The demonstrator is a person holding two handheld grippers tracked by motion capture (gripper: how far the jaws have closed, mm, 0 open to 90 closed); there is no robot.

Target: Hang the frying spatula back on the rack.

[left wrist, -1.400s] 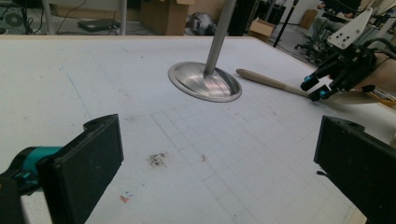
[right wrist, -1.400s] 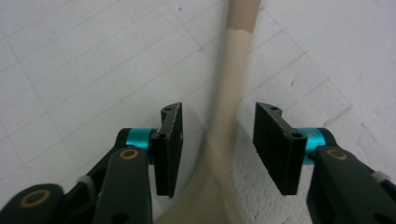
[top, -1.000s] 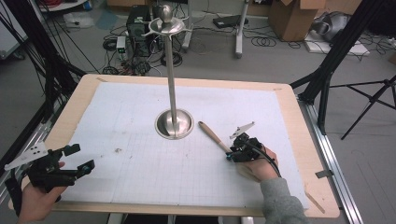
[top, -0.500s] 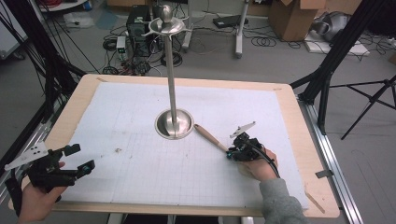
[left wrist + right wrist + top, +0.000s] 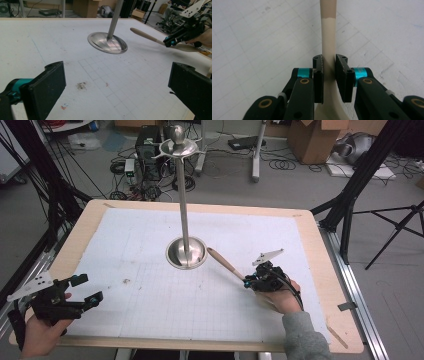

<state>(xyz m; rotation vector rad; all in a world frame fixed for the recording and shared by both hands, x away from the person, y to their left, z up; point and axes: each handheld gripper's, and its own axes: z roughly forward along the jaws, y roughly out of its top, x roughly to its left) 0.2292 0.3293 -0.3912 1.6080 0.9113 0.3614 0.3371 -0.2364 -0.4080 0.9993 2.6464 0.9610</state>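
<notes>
Wooden-handled and cream-necked, the spatula is clamped at its neck in your right gripper, its long axis running up and left so the handle tip sits just beside the base of the steel stand. Your right hand is the nearer one to that stand. Your left gripper hovers spread wide and empty at the near-left corner, well apart.

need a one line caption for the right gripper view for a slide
Right gripper clamped on the cream neck of a wooden-handled utensil above the gridded white mat.
</notes>
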